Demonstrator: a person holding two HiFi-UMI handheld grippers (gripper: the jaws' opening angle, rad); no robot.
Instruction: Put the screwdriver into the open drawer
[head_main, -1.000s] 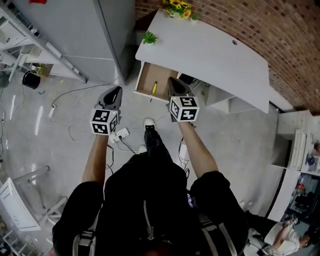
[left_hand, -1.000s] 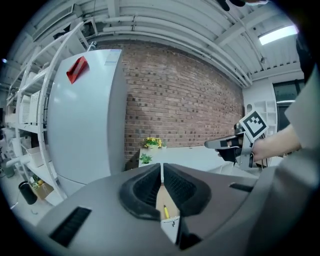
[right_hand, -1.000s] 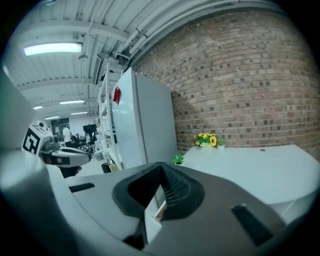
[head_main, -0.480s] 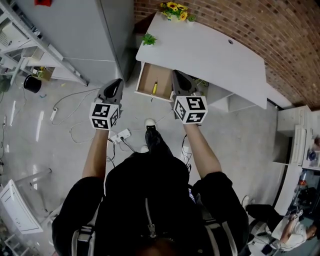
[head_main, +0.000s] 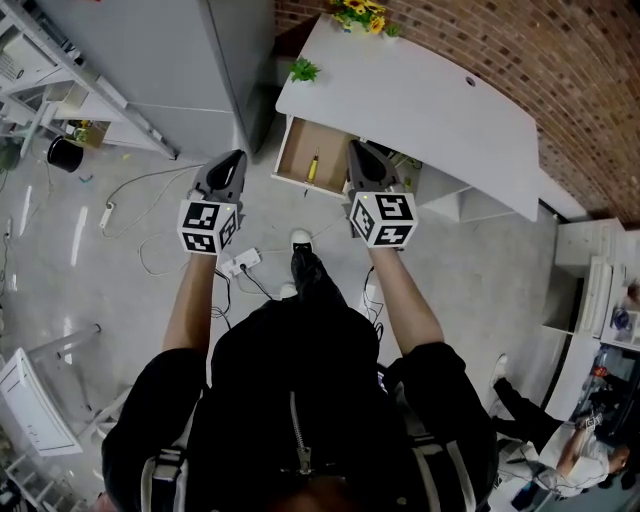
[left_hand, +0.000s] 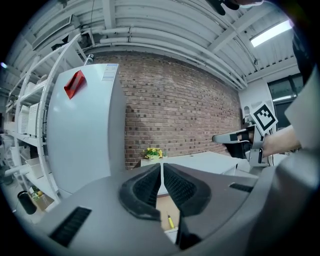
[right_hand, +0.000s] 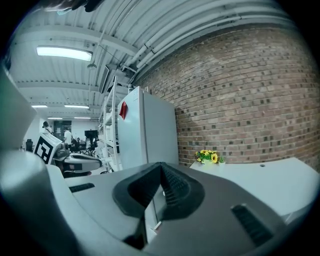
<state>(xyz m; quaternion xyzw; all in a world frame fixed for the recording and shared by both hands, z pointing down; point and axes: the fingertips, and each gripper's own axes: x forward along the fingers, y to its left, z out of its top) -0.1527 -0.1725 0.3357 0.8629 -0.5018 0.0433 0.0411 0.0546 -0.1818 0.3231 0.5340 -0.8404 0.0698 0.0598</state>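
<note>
The yellow-handled screwdriver (head_main: 313, 166) lies inside the open wooden drawer (head_main: 296, 150) under the white desk (head_main: 420, 100). It also shows in the left gripper view, below the jaws, as the screwdriver (left_hand: 170, 221). My left gripper (head_main: 236, 157) hovers over the floor to the left of the drawer, shut with nothing in it. My right gripper (head_main: 355, 148) hangs at the drawer's right edge, also shut and empty. In their own views the left gripper (left_hand: 161, 167) and the right gripper (right_hand: 160, 167) have their pads pressed together. Both point roughly level toward the brick wall.
A tall grey cabinet (head_main: 200, 60) stands left of the desk. Sunflowers (head_main: 360, 15) and a small green plant (head_main: 304, 70) sit on the desk. A power strip (head_main: 240, 265) and cables lie on the floor by my feet. Metal shelving (head_main: 40, 70) fills the far left.
Both grippers have lifted a little and stay shut. The screwdriver has not moved in the drawer.
</note>
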